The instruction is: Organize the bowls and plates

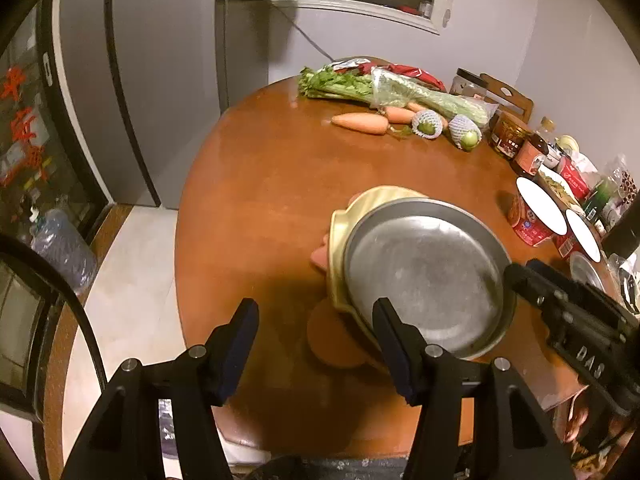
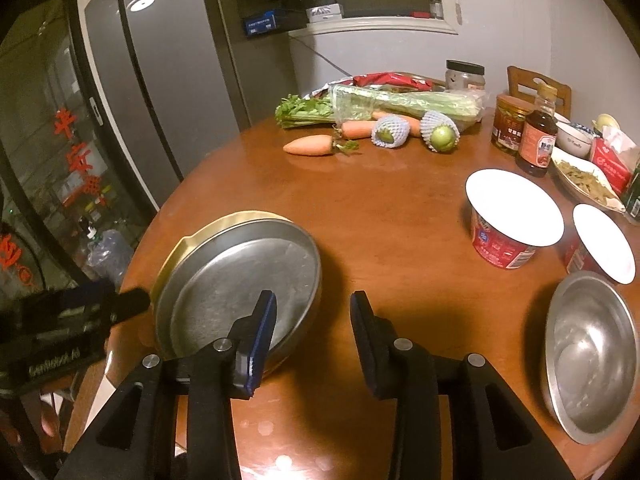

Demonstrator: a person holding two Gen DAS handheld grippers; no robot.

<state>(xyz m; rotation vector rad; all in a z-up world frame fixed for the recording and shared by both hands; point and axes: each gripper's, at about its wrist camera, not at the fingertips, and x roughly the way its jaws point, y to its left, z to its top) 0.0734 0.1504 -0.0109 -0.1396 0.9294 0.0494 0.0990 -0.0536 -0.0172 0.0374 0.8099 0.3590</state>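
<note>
Right wrist: two cups (image 2: 514,222) (perhaps noodles).

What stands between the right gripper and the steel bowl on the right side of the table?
Nothing visible. The right gripper is open over bare wooden table; the round steel bowl sits to its right, with only tabletop between. The red instant-noodle cups stand farther back.

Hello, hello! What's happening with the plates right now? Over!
Both tools open, left tool and right tool holding nothing. Metal plate stacked on yellow plate. Metal bowl waiting apart. Noodle cups nearby.
</note>
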